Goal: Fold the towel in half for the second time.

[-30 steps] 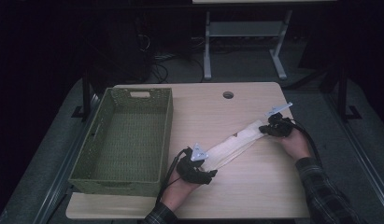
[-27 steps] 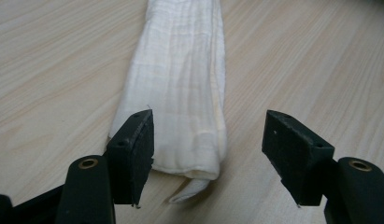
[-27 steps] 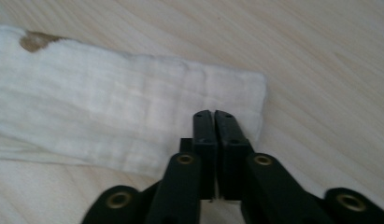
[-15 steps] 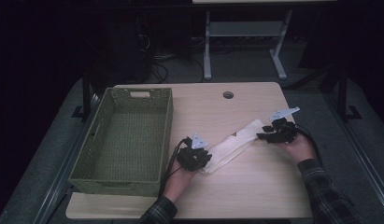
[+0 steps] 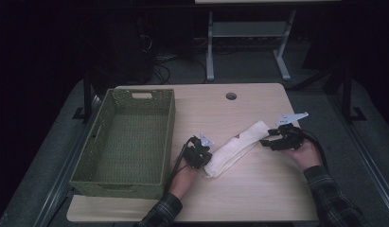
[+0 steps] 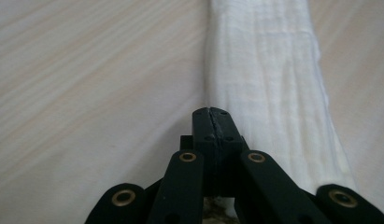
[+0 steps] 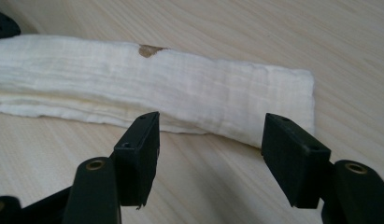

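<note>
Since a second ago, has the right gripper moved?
Yes. The right gripper has backed off the cloth, toward the table edge nearest the person, jaws just opening.

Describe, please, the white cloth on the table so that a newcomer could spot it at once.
Start at the light wooden table and its green woven basket on the left. Just right of the basket lies the folded cloth, a long cream strip set diagonally between the two grippers. It is the table's one soft, pale item, with a small brown mark at one edge.

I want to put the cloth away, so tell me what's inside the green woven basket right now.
The green woven basket looks empty in the high view: bare weave across its floor and far walls. The inner face of its near wall is hidden. The folded white cloth lies outside it on the wooden table.
</note>
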